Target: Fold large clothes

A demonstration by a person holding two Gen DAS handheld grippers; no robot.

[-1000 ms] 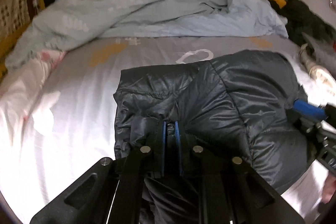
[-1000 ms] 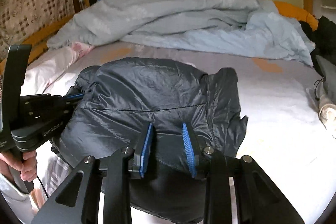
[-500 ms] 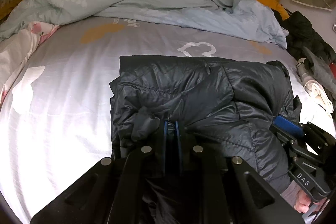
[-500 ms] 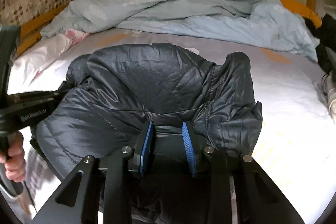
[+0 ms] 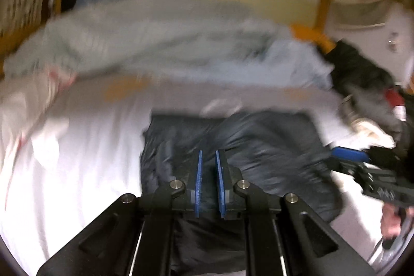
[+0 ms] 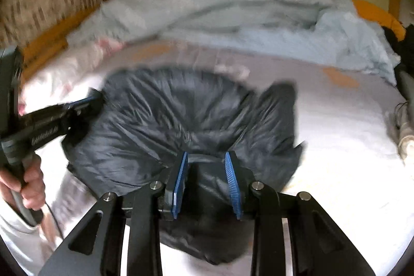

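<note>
Writing's too blurry to read. Left gripper is barely parted over the dark quilted puffer jacket; right gripper is spread wide, jacket fabric between the pads.

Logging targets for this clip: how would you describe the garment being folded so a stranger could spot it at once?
Start at the bed, with its pale sheet and a crumpled light-blue duvet heaped along the far side. On the sheet's near half lies the dark puffer jacket, directly ahead of both grippers. Shiny, quilted, near-black fabric sets it apart from the pale bedding around it.
</note>
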